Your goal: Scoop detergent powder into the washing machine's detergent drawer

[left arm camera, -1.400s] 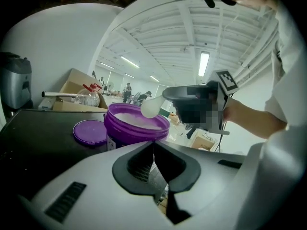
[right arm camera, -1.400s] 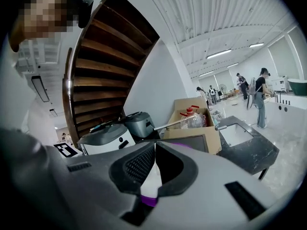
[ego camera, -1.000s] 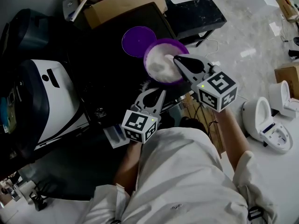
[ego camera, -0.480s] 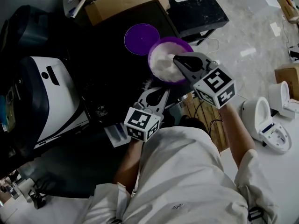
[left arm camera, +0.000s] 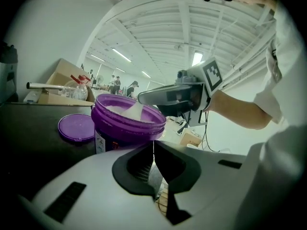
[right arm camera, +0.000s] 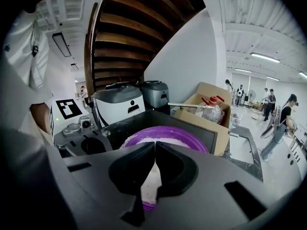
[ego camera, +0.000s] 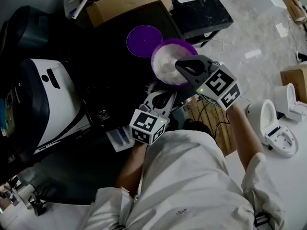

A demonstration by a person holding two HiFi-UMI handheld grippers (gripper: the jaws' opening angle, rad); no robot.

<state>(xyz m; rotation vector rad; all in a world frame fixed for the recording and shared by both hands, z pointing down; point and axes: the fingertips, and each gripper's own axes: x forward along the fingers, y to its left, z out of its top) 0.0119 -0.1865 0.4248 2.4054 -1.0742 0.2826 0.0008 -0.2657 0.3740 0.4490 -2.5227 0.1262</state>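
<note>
A purple tub [ego camera: 169, 65] of white detergent powder stands open on the black table [ego camera: 115, 75], its purple lid [ego camera: 142, 40] lying just behind it. My right gripper [ego camera: 180, 63] reaches over the tub's rim, shut on a white scoop [right arm camera: 149, 183] whose bowl dips into the powder [left arm camera: 133, 110]. My left gripper [ego camera: 164, 96] hovers shut near the table's front edge, just in front of the tub [left arm camera: 127, 123], holding nothing I can see. The white washing machine [ego camera: 45, 99] stands at the left, with a small pale drawer [ego camera: 120, 138] sticking out near my left hand.
A cardboard box [ego camera: 127, 4] with a bottle sits behind the tub. A wooden pallet [ego camera: 206, 114] lies under the table's right edge. White appliances [ego camera: 278, 123] rest on the floor at the right. A second dark machine [right arm camera: 154, 94] stands beside the washer.
The right gripper has shifted a little left over the tub with the scoop. The left gripper has barely moved.
</note>
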